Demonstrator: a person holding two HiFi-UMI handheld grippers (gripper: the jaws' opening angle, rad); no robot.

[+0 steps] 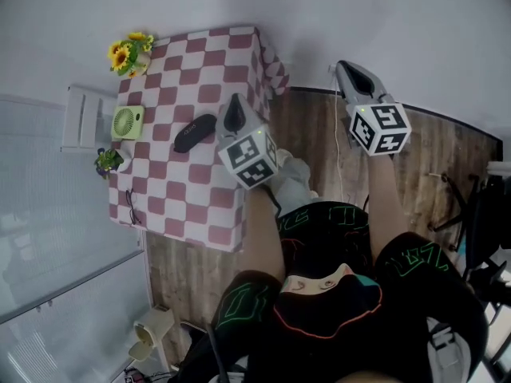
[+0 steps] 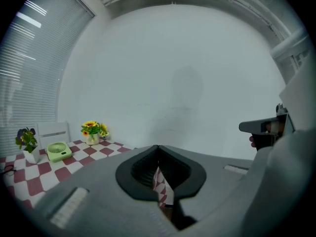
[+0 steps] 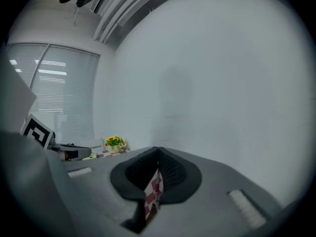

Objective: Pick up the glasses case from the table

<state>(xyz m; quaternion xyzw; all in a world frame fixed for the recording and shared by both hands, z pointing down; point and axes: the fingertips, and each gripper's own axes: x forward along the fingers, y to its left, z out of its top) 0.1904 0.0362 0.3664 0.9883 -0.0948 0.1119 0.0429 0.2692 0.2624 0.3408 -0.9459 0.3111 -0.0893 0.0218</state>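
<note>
Standing nearest to the camera, the person's legs (image 1: 319,238) in black shorts are on the wooden floor (image 1: 315,126). Both arms reach forward. The left gripper (image 1: 234,112) is over the near edge of the surface (image 1: 172,190). Its jaws are closed tip to tip with nothing between them, and only the checked cloth (image 1: 215,230) shows through the small gap behind the tips. The right gripper (image 1: 346,70) is well off the surface, above the bare floor close to the wall (image 1: 399,30). Its jaws are also pressed together and empty.

The cloth hangs down over the near edge and the corner of the surface. Between this edge and the wall there is an open strip of floor.

The glasses case (image 1: 195,132) lies flat on the surface, just beside the tip of the left gripper, on its left in the head view. I cannot tell if they touch. The case is black and long. Its long axis goes diagonally, and one end points toward the left gripper's tip. Free cloth is all around it.

Further on stand a green fan (image 1: 127,123) near the case, a small potted plant (image 1: 108,160) at the far edge, and sunflowers (image 1: 128,53) at the far corner
</note>
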